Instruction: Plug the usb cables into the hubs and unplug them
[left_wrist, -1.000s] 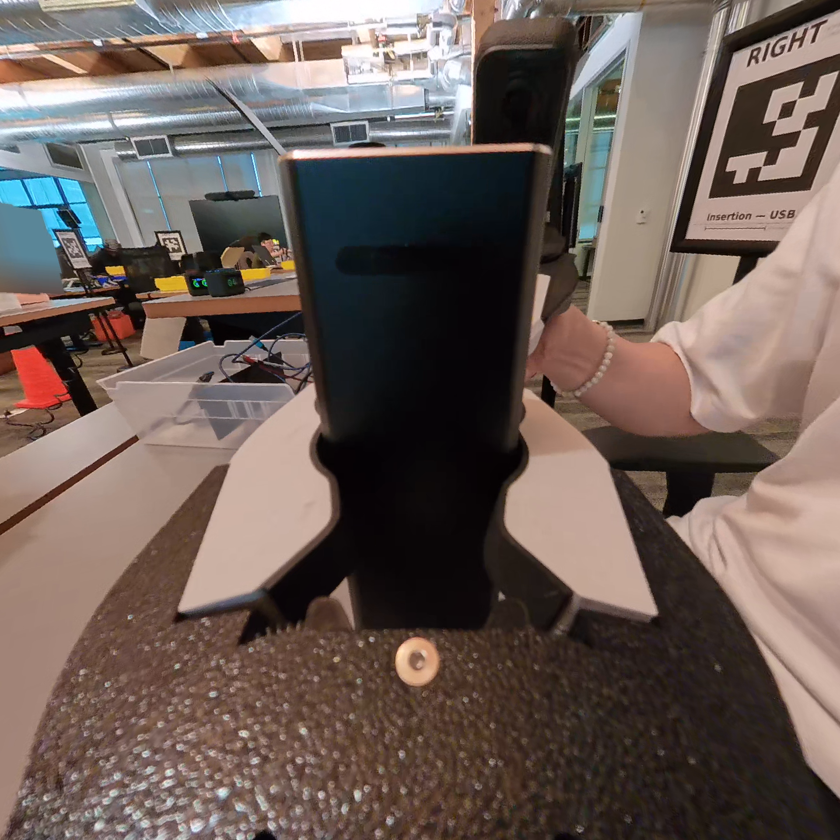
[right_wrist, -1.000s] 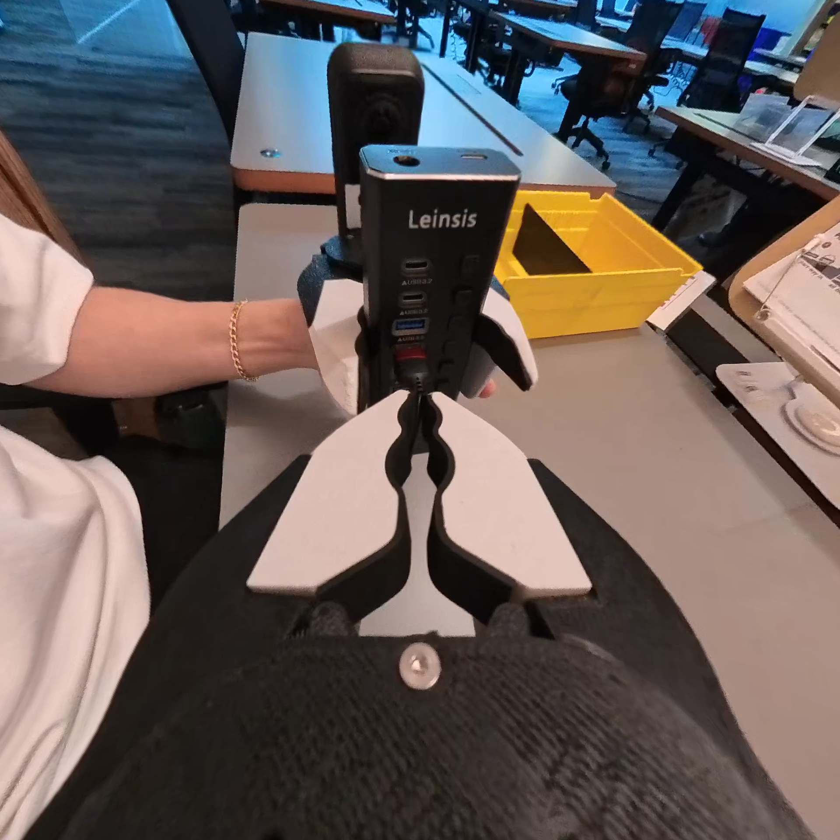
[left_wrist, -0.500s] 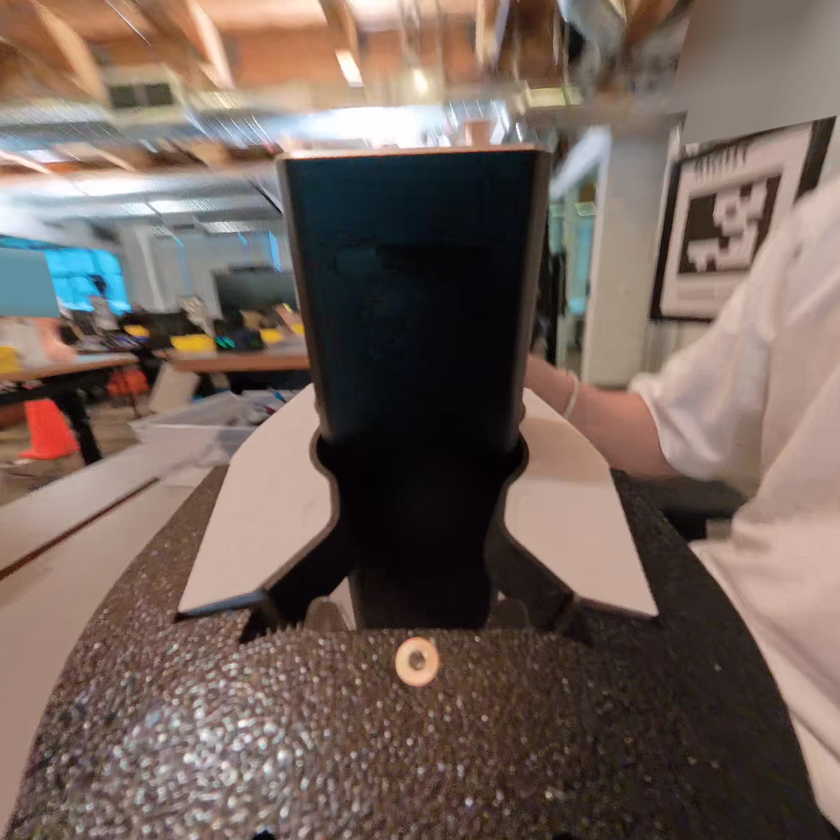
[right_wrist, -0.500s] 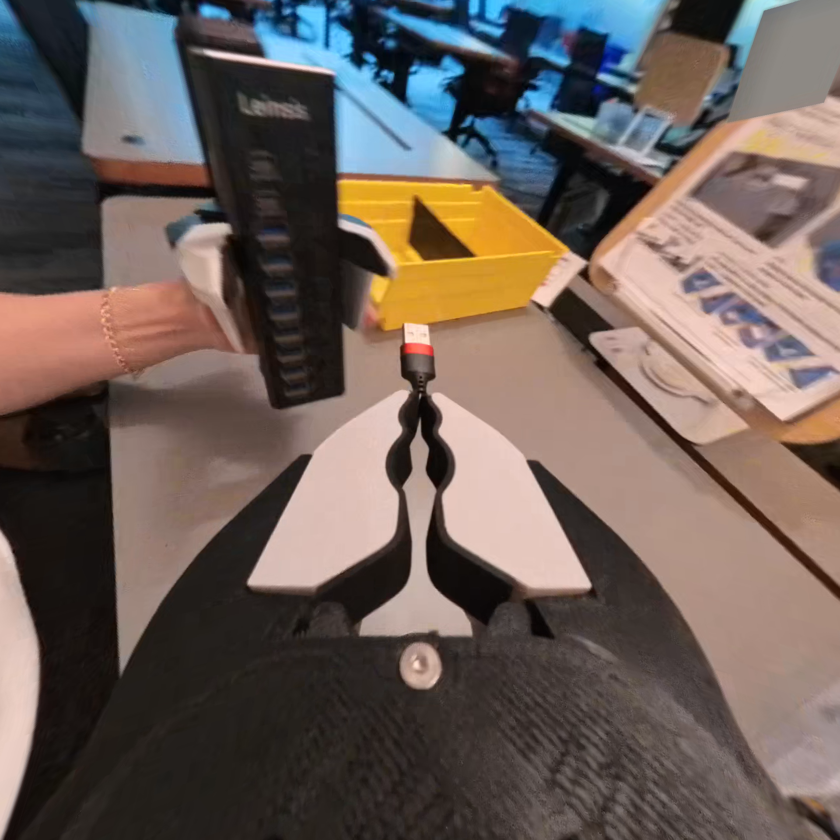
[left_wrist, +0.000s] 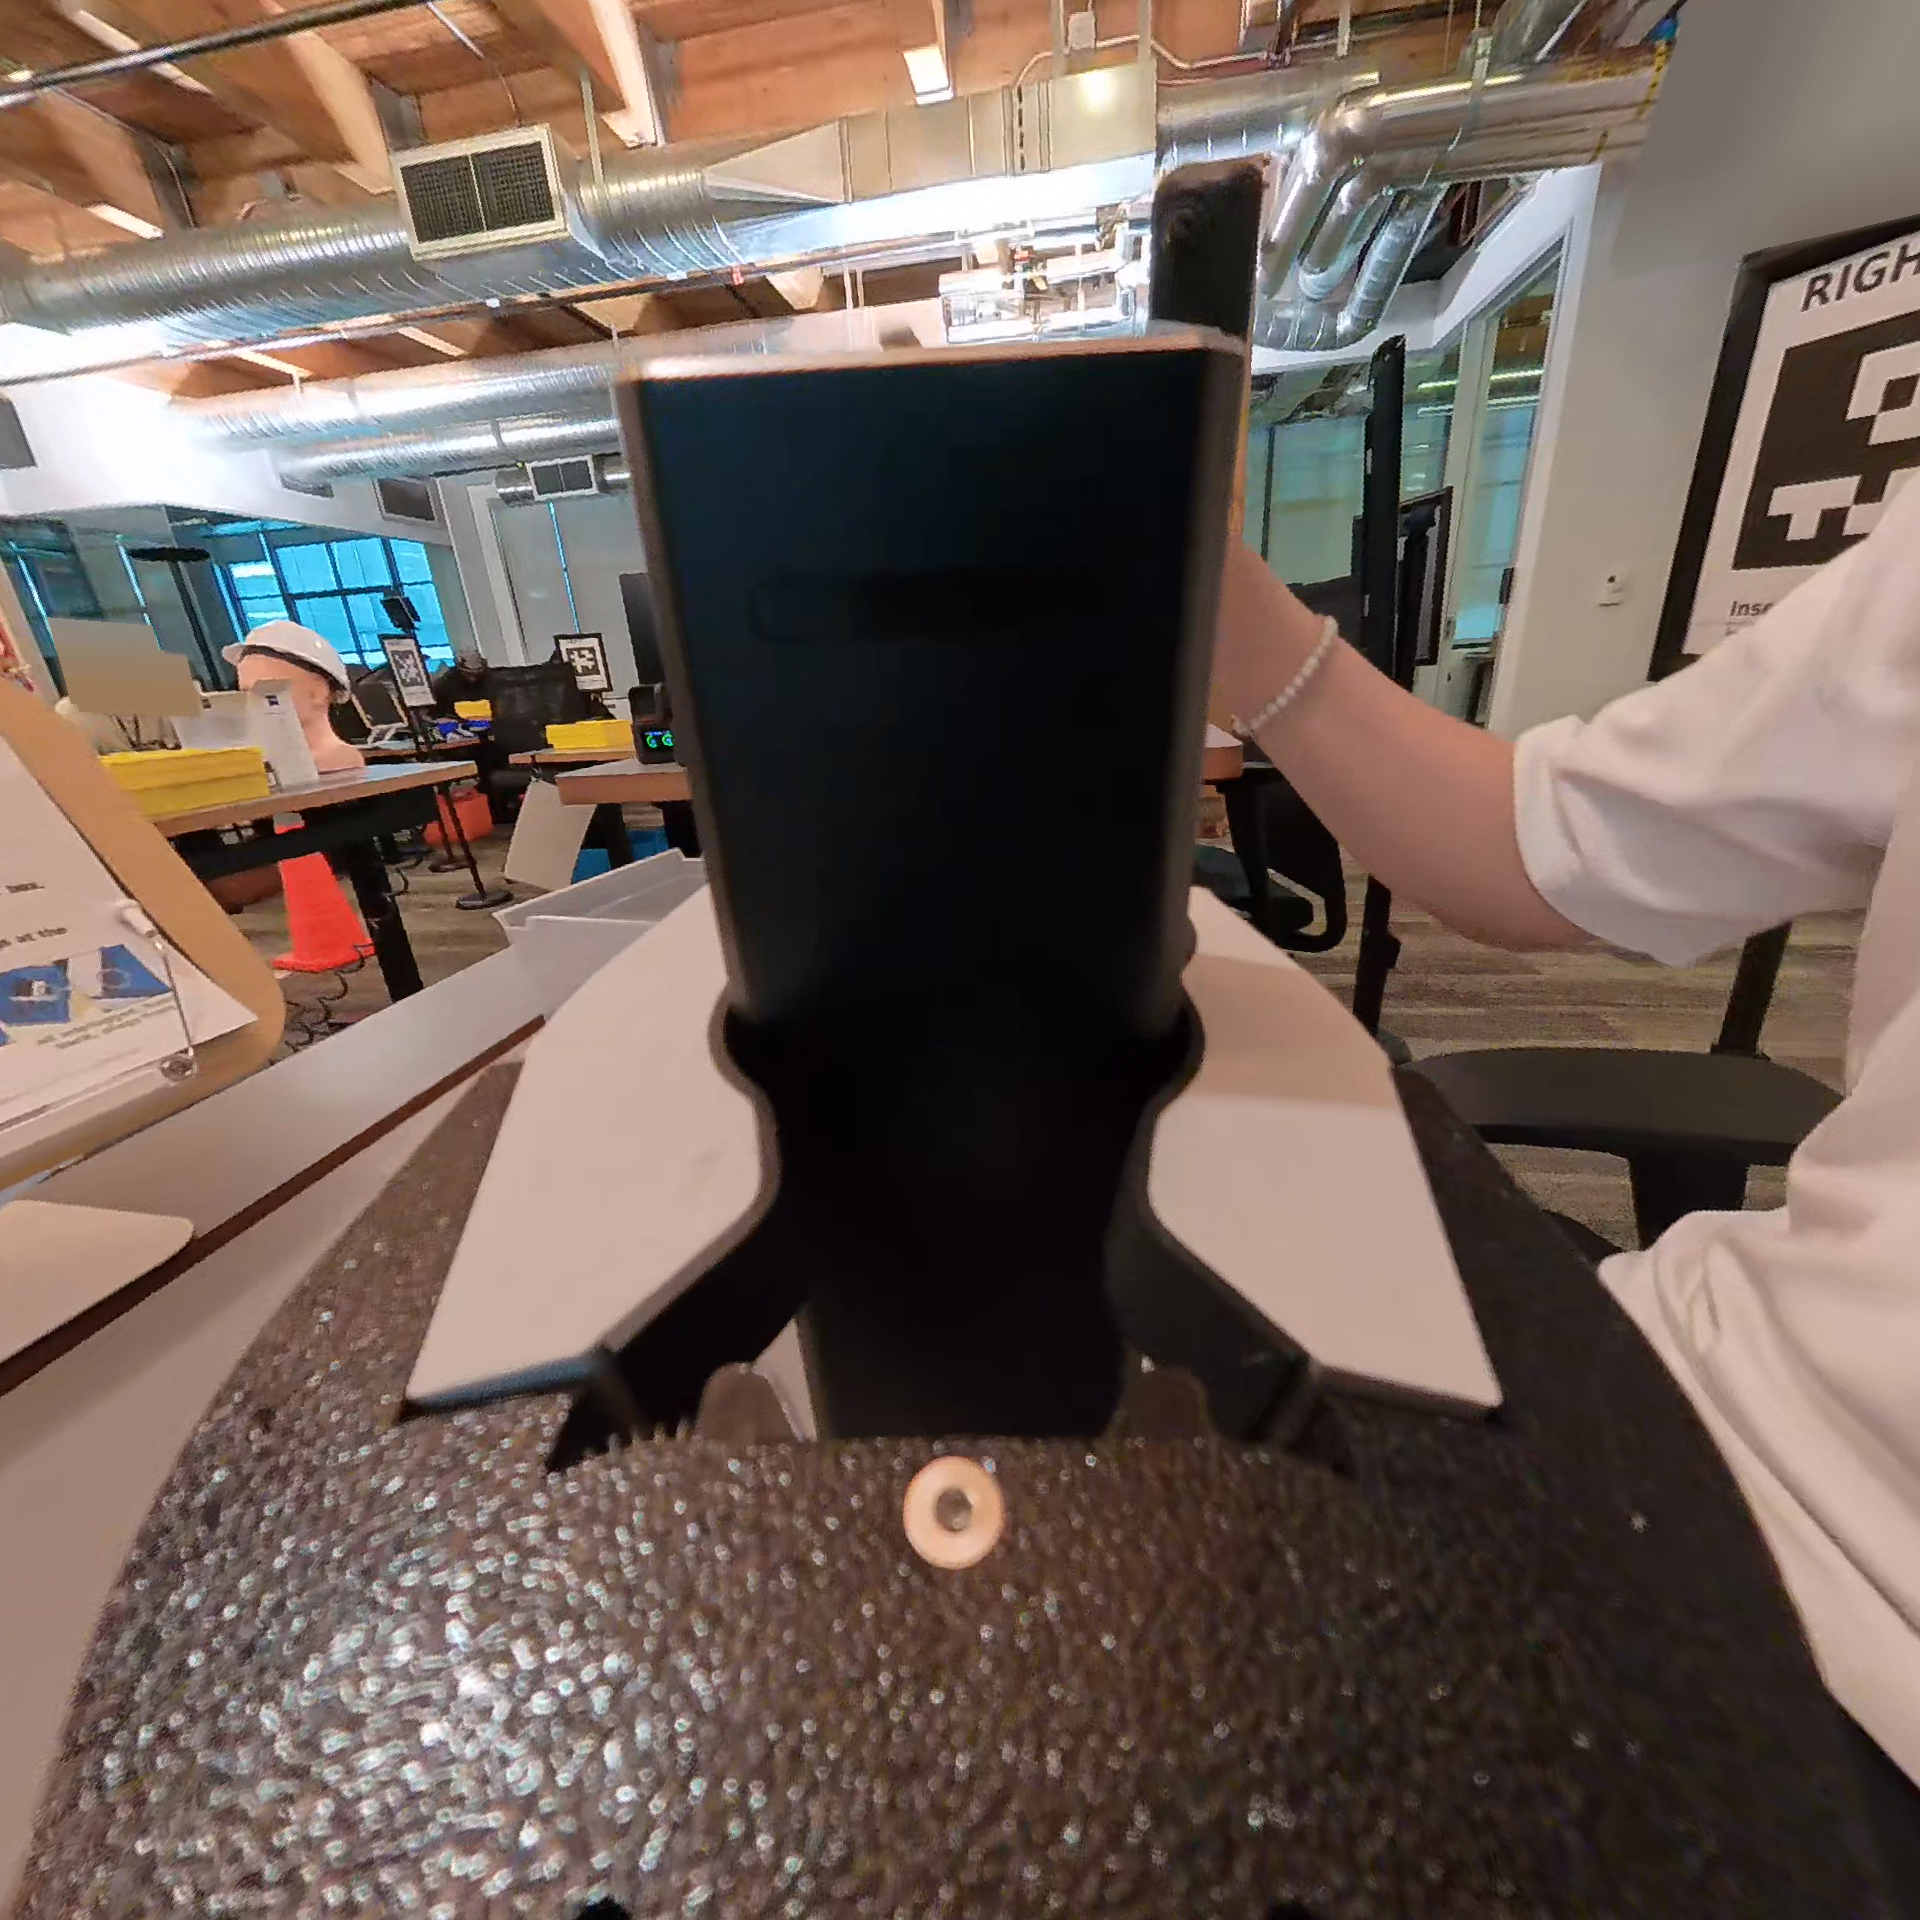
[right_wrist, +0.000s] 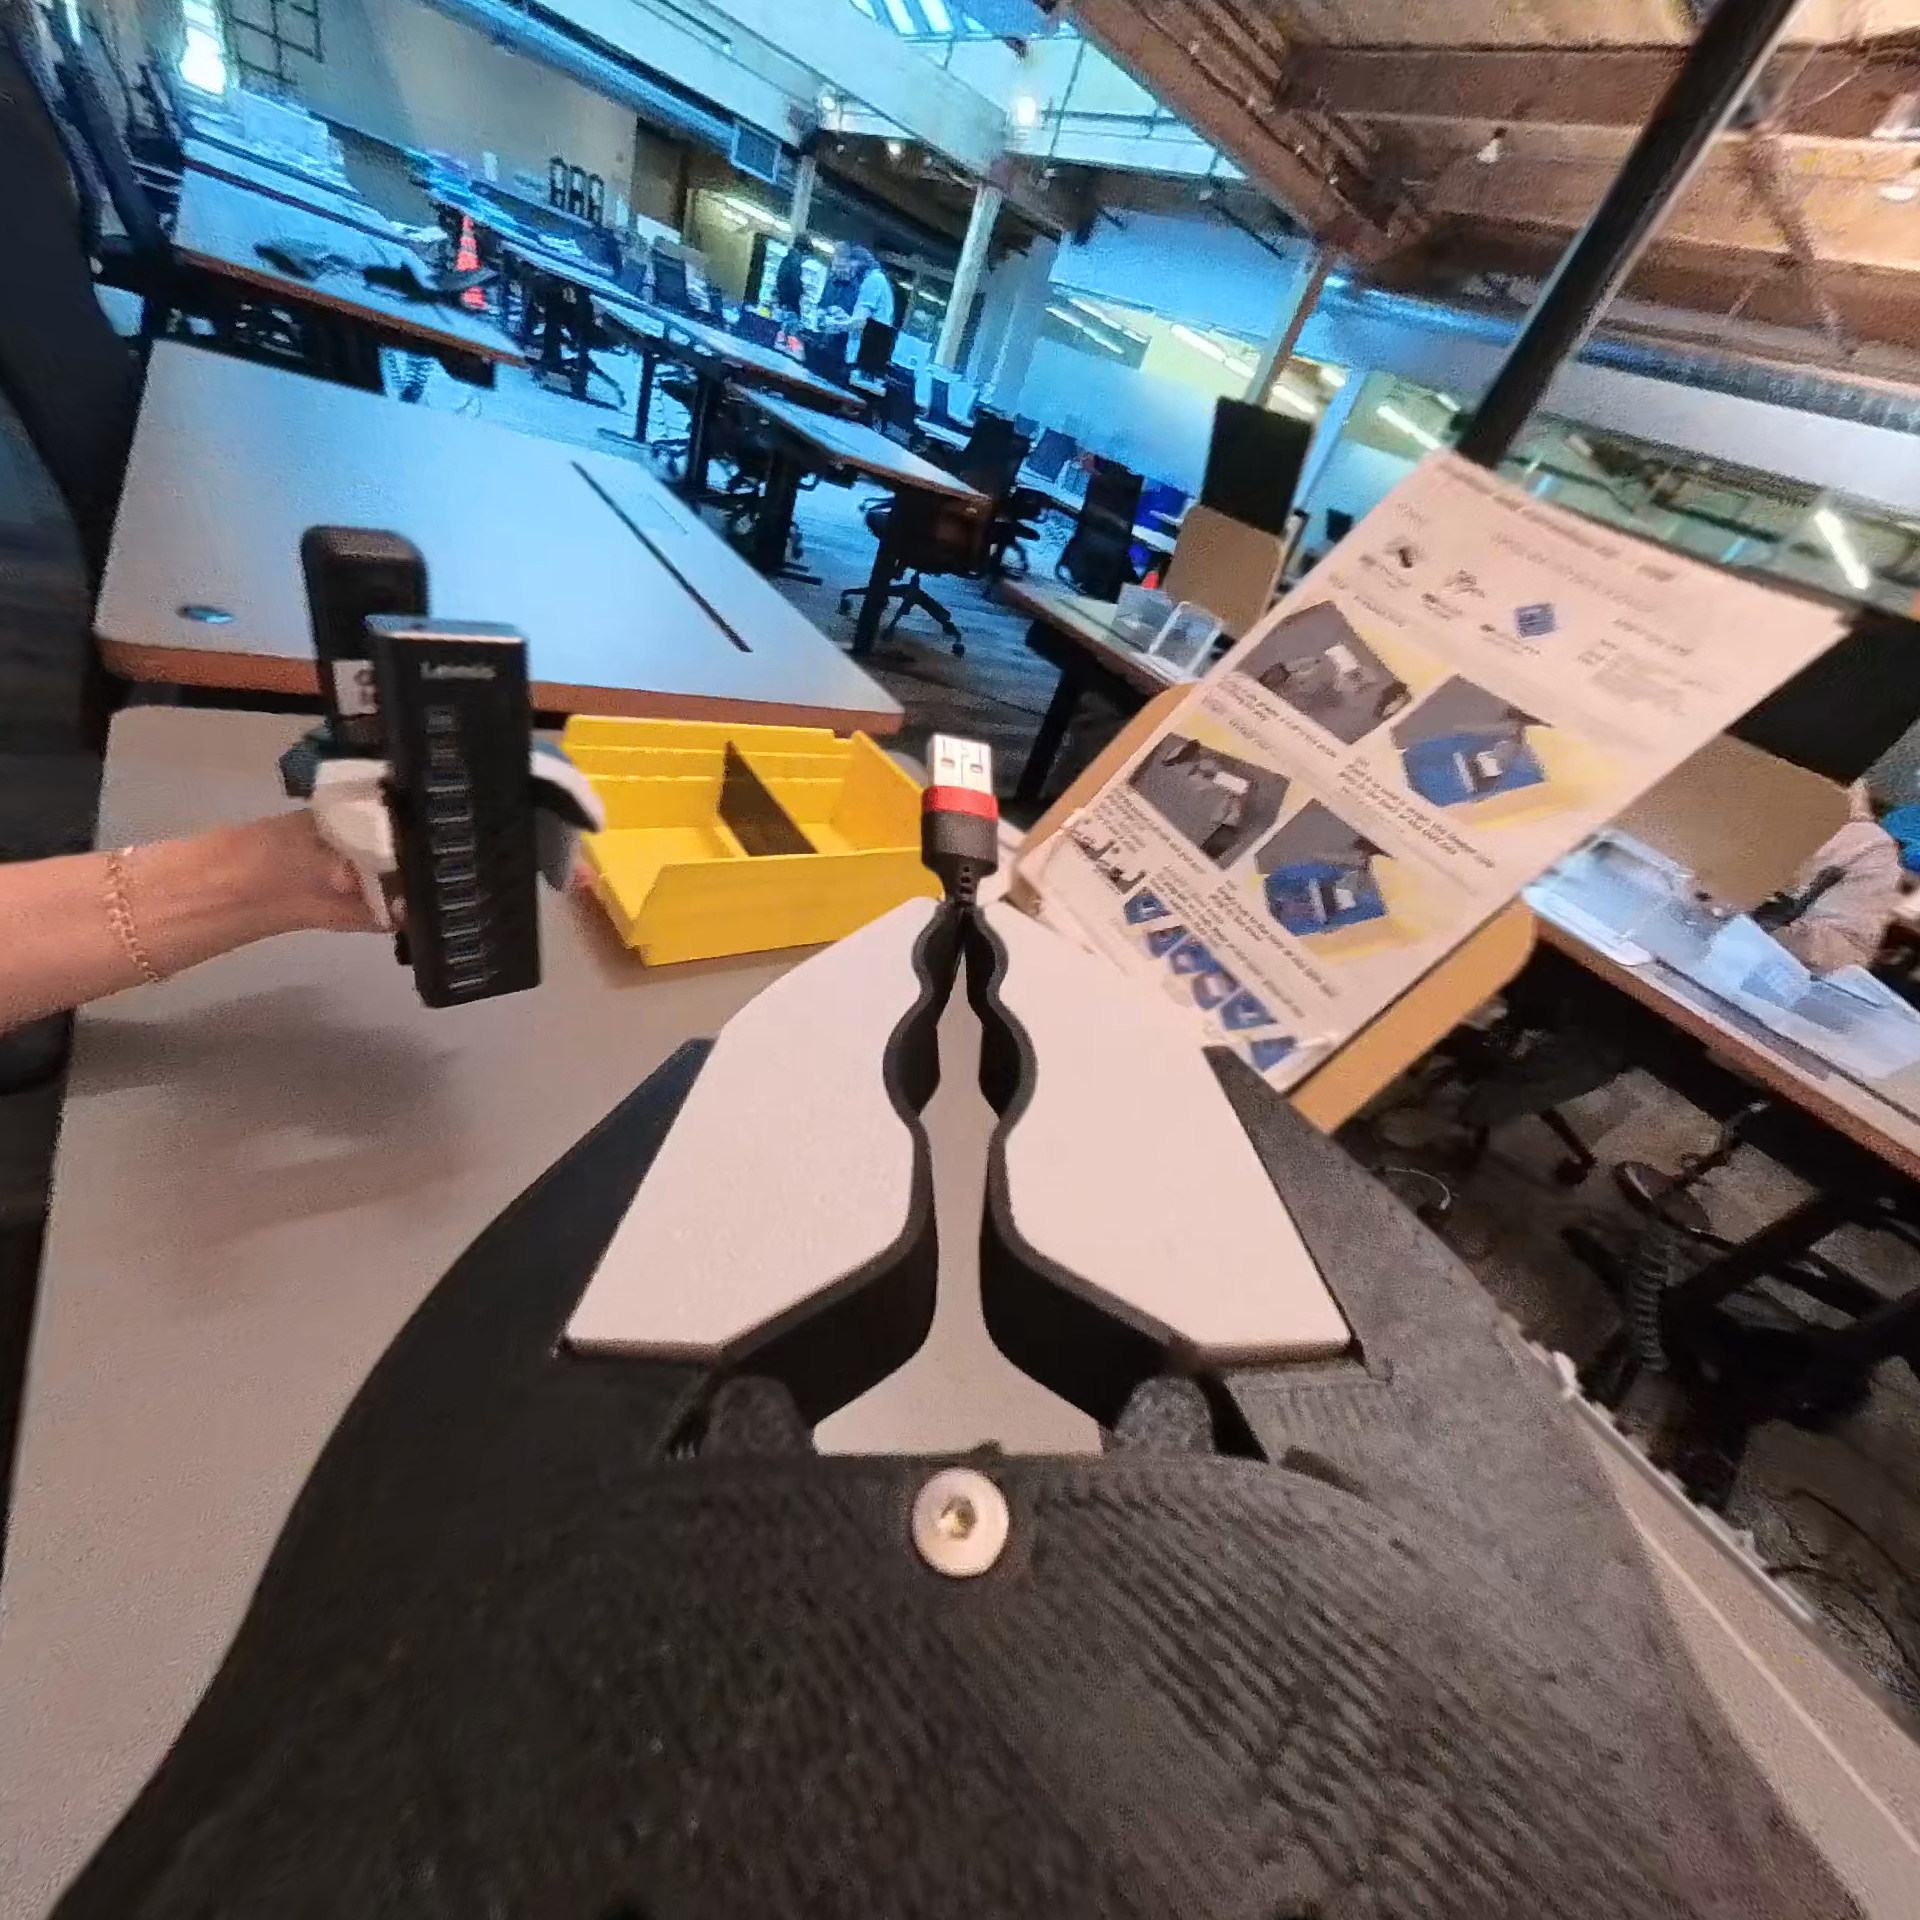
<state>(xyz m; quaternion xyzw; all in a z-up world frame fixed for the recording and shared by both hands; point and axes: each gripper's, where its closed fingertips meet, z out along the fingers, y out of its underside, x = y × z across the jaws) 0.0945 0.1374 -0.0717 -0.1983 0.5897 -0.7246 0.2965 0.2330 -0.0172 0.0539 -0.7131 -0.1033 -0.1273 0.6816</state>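
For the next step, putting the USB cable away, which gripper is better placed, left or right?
Right, probably. The right gripper is shut on the USB cable, whose plug is free of the hub. The left gripper is occupied, clamped around the hub.

Your hub (left_wrist: 935, 748) fills the middle of the left wrist view and shows only its dark back, so you cannot see its ports there. It also hides most of your other hand (left_wrist: 1236, 623) behind it. In the right wrist view the hub (right_wrist: 457, 821) is far off, and its ports are too small to tell apart. The cable (right_wrist: 961, 831) drops between the pinched fingers (right_wrist: 790, 1143), so the rest of it is out of sight. The poster (left_wrist: 1829, 436) is cut off by the picture's right edge.
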